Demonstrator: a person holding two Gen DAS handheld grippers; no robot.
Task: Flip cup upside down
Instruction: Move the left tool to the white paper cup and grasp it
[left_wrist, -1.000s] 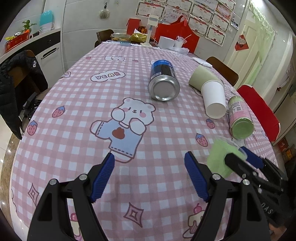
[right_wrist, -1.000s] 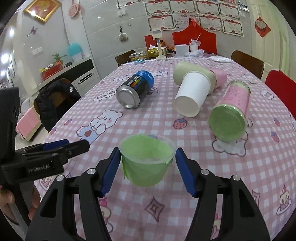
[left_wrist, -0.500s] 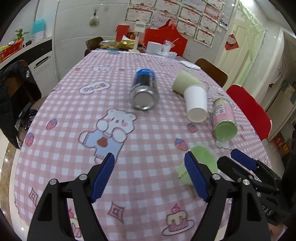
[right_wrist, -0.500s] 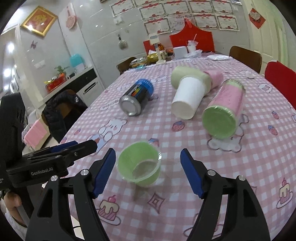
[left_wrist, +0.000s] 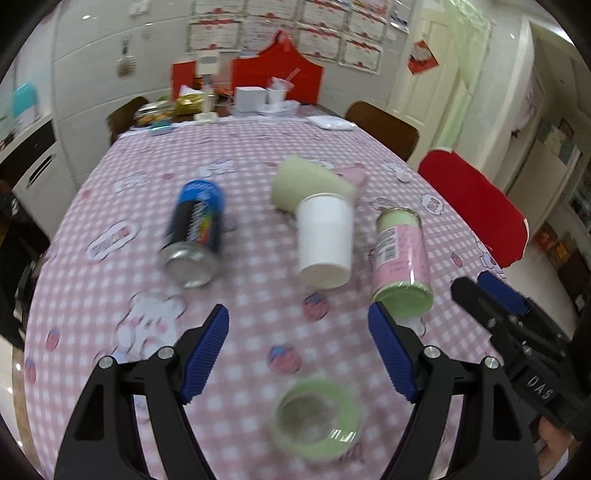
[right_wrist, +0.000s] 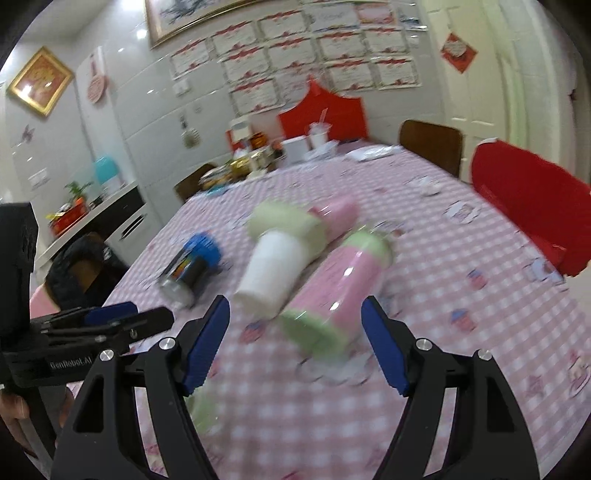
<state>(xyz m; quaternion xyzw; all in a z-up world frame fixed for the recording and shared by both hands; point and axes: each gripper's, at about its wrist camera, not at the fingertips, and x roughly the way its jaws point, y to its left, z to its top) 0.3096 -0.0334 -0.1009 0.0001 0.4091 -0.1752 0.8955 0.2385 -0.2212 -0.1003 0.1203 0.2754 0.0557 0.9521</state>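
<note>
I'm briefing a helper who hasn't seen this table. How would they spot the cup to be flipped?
On the pink checked tablecloth, look at the near edge, in front of the row of toppled containers. The small green plastic cup sits alone there, between the left gripper fingers; unlike the white paper cup, it is translucent green and squat.

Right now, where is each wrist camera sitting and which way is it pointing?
Left wrist: above the near table edge, tilted down past the open left gripper at the green cup; the right gripper shows at right.
Right wrist: lower, facing across the table through the open right gripper at the pink canister; the left gripper shows at left.
Shared: white cup, blue can, pink canister.
</note>
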